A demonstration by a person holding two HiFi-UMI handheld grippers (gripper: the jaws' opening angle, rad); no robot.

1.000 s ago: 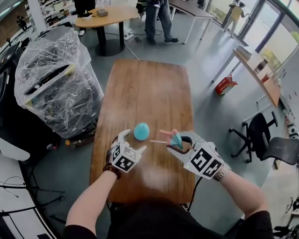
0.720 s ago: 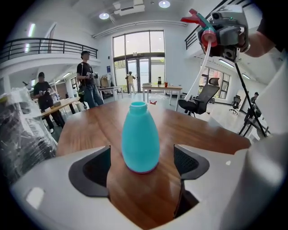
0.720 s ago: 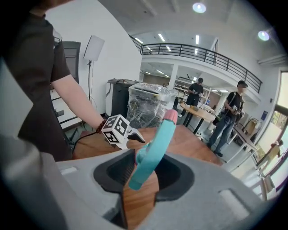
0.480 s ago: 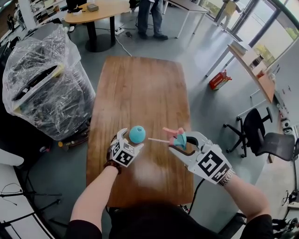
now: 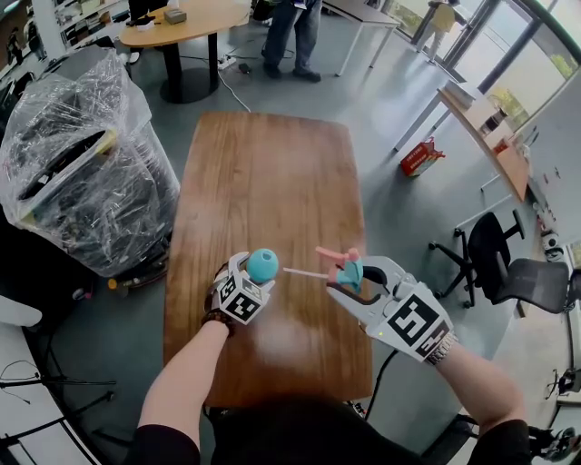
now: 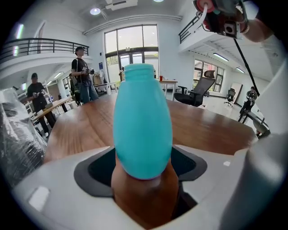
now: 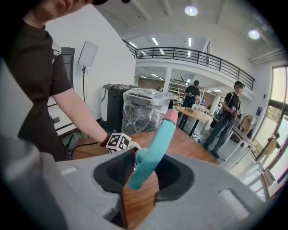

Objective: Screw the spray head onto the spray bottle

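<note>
Nearest to the person, the left gripper (image 5: 256, 273) grasped the turquoise spray bottle (image 6: 143, 126) between its jaws, which had just been closing (the bottle was upright, its neck open, at the near part of the wooden table (image 5: 272, 173)). Just to its right, the right gripper (image 5: 350, 278) was clenched on the turquoise spray head (image 7: 155, 148), held above the table with the pink tip upward and the thin dip tube (image 5: 304, 272) ending just beside the bottle. Farther off, plastic-wrapped equipment (image 5: 77, 154) stood left of the table, and a round table (image 5: 186, 20) stood beyond it.
</note>
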